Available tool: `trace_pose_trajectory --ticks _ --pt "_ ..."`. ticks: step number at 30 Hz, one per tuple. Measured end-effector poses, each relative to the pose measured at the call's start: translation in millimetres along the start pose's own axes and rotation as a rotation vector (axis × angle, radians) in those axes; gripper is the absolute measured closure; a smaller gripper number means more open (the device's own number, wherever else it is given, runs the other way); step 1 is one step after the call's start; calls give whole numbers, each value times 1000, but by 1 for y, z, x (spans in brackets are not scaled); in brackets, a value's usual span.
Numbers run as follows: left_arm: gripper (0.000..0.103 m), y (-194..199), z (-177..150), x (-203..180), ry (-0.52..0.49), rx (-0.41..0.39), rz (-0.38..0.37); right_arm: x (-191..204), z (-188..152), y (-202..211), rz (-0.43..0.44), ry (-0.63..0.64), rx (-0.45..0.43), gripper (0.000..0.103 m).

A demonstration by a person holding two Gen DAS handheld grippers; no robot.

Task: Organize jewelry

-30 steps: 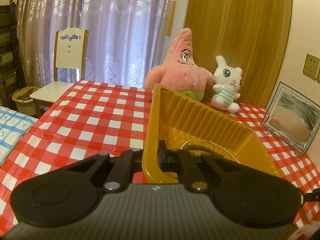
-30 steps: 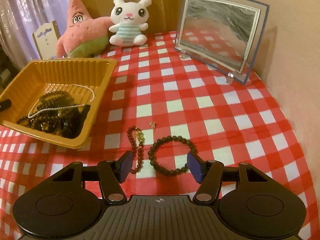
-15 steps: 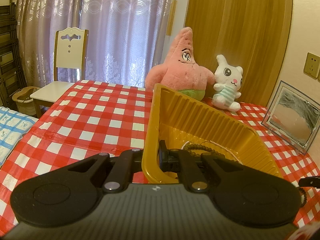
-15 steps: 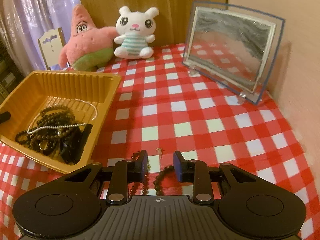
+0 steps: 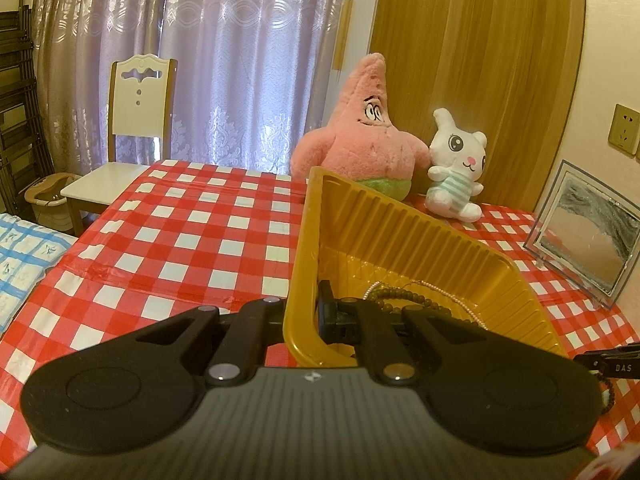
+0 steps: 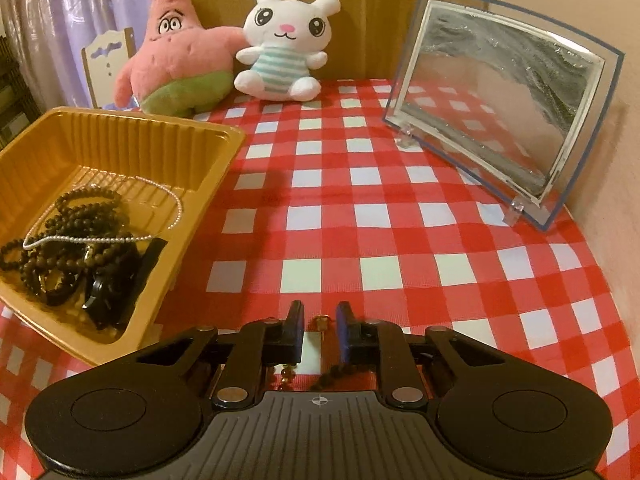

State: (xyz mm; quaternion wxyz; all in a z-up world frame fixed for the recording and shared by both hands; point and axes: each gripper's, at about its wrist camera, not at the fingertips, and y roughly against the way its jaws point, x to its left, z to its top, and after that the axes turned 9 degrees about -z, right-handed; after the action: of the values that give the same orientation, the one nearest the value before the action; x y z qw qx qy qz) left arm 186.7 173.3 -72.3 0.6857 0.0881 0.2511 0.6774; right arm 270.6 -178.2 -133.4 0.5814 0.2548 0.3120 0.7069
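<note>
Red-and-white checked tablecloth over the whole table; lilac curtains, wooden door and white-backed chair behind. Pink starfish plush and white bunny plush at the far edge, glass sand-art frame leaning on the right. Ribbed yellow plastic tray at left, lifted and tilted on its near side, long axis running away from the left gripper, which is pinched onto the near wall. Inside: dark bead strands, pearl necklace. Right gripper narrowed but gapped, low over the cloth; small gold stud between its tips, dark bead bracelet lying underneath, hold unclear.
</note>
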Motion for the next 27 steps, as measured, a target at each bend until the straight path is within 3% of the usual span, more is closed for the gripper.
trace_pose_trajectory --ticks 12,15,20,27 --pt "97 -1 0 2 -1 2 3 7 -5 -8 -27 75 -13 86" --pt "97 -1 0 2 -2 1 3 10 -6 -8 -34 103 -22 93" --pt "97 -2 0 2 -1 2 3 12 -6 -7 -43 120 -29 93" --pt "97 -2 -1 3 0 0 4 16 2 22 -10 119 -122 93"
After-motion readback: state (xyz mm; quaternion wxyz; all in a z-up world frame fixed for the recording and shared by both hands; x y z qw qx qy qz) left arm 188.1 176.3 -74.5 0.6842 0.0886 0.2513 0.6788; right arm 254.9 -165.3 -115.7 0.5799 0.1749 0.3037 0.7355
